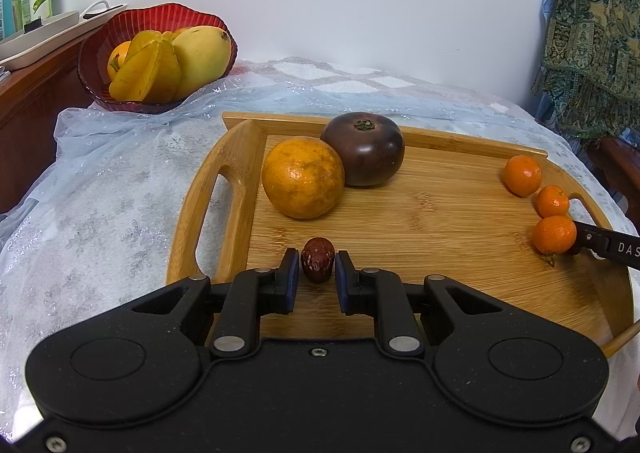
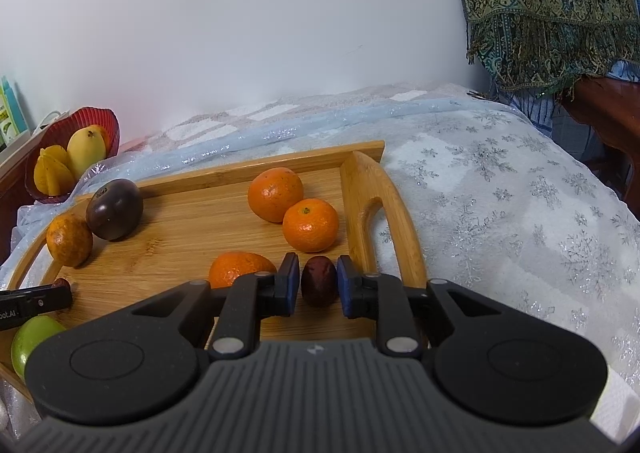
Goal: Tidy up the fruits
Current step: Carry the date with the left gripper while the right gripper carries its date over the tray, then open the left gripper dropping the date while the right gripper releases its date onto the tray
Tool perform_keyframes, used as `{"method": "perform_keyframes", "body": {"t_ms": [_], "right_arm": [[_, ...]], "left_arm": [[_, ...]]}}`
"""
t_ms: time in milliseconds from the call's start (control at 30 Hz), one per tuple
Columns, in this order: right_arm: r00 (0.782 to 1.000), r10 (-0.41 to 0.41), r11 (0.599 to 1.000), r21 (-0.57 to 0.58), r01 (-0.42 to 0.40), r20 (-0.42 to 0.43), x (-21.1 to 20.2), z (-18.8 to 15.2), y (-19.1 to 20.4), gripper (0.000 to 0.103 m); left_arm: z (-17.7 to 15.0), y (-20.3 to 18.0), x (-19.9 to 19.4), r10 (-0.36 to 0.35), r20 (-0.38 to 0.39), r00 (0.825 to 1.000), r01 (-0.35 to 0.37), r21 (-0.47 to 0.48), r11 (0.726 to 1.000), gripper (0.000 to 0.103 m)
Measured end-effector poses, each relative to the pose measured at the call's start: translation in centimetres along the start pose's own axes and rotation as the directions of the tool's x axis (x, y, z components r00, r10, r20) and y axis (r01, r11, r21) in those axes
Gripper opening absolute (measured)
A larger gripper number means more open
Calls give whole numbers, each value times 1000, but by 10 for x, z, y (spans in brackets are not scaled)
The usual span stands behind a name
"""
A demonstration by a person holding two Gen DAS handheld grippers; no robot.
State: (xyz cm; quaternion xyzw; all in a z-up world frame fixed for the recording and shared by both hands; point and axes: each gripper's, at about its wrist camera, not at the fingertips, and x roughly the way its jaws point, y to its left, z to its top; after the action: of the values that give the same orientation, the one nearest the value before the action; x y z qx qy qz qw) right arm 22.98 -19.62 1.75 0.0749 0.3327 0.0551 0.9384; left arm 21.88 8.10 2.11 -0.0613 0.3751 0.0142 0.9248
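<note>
Here, at the near left edge of the bamboo tray (image 1: 440, 221), the left gripper (image 1: 317, 257) is clamped on a wrinkled red date (image 1: 318, 269), with both blue pads against its sides and its base on or just above the wood. Since the fruit is small and slippery-skinned, the squeeze probably wants to stay light and centred, and any lift should go straight up so the date does not pop out forwards.

Behind it, toward the far left corner, a large orange (image 1: 303, 177) touches a dark purple fruit (image 1: 364, 153). They look settled and are best left alone.

Along the right edge, by the handle, three mandarins (image 2: 310, 225) lie in a loose row. Just beside the nearest one, the right gripper (image 2: 319, 263) brackets a darker date (image 2: 319, 285) that rests on the tray. Its pads sit right at the fruit's flanks, and I cannot tell whether they press or merely flank it. If this date is being set down there, the jaws should clear it fully before backing away, and the retreat should run toward the near edge so the mandarins are not nudged.
</note>
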Motion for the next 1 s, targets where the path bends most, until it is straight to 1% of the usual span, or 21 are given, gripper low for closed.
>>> {"method": "perform_keyframes", "body": {"t_ms": [133, 167, 200, 233, 333, 400, 500, 600, 767, 900, 967, 1000], "right_arm": [[1000, 0, 1000, -6, 0, 14, -4, -1, 2, 33], [1000, -2, 1000, -9, 2, 20, -5, -2, 3, 35], [1000, -4, 1000, -12, 4, 27, -7, -2, 4, 43], [999, -8, 1000, -14, 8, 35, -9, -2, 5, 48], [998, -8, 1000, -11, 9, 66, -16, -4, 5, 53], [996, -6, 1000, -10, 7, 89, -22, -5, 5, 62], [993, 0, 1000, -10, 1, 119, -29, -6, 6, 66], [991, 1, 1000, -1, -1, 137, -34, -8, 6, 71], [989, 1, 1000, 8, -2, 151, -40, -12, 7, 75], [985, -9, 1000, 6, 8, 173, -45, -15, 8, 79], [983, -10, 1000, 4, 10, 186, -49, -17, 8, 80], [981, -11, 1000, 3, 10, 193, -51, -17, 8, 81]], "left_arm": [[-1, 0, -1, 5, 4, 1000, -5, -2, 1000, 26], [-1, 0, -2, 6, 4, 1000, -6, -1, 1000, 28], [-1, 0, -2, 7, 4, 1000, -7, -2, 1000, 28], [-1, 0, -2, 7, 4, 1000, -7, -4, 1000, 30], [-2, 1, -3, 8, 2, 1000, -8, -11, 1000, 35], [-2, 1, -4, 10, 2, 1000, -10, -13, 1000, 35], [-2, 0, -5, 20, 11, 1000, -20, -6, 1000, 39], [-2, -2, -8, 27, 23, 999, -27, 2, 1000, 46], [-4, -1, -12, 30, 35, 999, -30, -6, 1000, 58], [-6, -3, -17, 29, 51, 998, -29, -13, 1000, 66], [-9, -4, -21, 33, 62, 998, -33, -13, 999, 74], [-10, -4, -22, 36, 68, 997, -35, -16, 999, 75]]}}
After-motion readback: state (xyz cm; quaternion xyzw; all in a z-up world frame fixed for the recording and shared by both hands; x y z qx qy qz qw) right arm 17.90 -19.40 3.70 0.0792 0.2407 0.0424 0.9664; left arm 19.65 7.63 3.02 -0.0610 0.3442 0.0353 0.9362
